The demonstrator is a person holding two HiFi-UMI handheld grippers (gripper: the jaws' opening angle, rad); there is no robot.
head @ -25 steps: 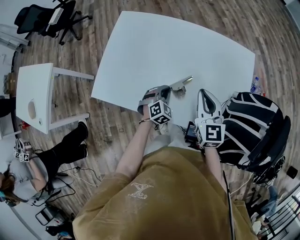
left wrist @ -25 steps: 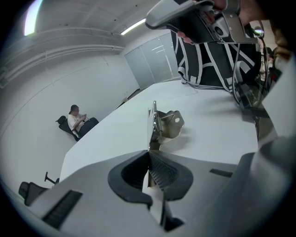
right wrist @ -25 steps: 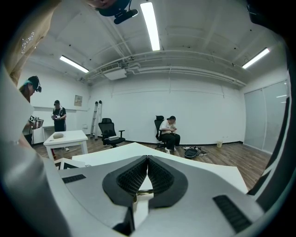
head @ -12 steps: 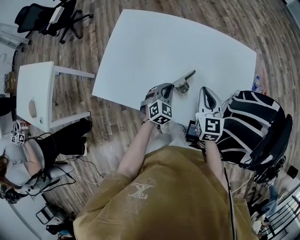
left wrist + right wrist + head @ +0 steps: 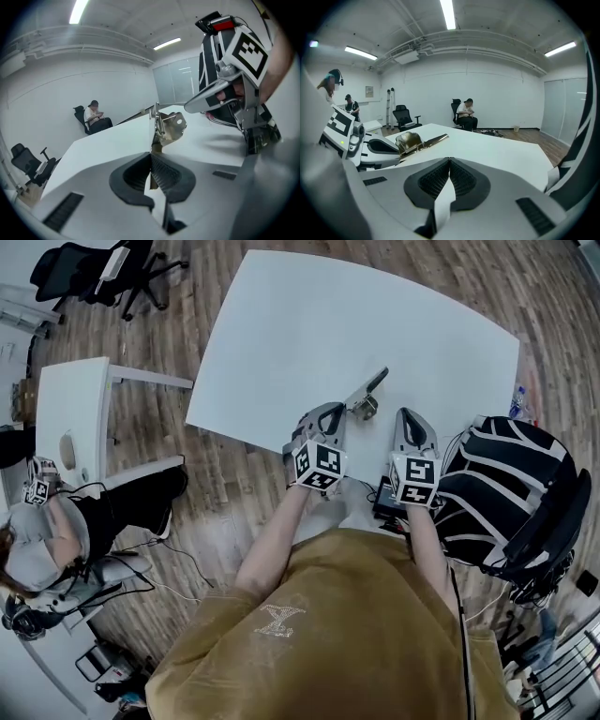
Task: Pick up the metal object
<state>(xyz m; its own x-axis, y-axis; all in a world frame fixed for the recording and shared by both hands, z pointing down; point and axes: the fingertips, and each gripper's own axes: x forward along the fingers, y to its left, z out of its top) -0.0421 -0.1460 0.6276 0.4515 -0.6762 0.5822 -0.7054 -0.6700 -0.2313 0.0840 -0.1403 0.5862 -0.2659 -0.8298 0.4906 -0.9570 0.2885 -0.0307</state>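
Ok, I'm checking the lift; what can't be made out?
Metal piece, lower end: left gripper view, hidden between shut jaws of the left tool.
Whether it clears the table: head view looks straight down.
Dark item by the table edge: head view, partly covered by the right tool.

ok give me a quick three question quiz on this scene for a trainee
1. Multiple choice: which gripper has the metal clip between its jaws? A) left gripper B) right gripper C) neither
2. True or false: the right gripper's jaws stand wide apart.
3. Fill in: the table under both grippers is ___ in colour.

Key: 1 A, the left gripper's jaws are closed on a thin part of the clip. 2 False, they are together with nothing between them. 3 White.
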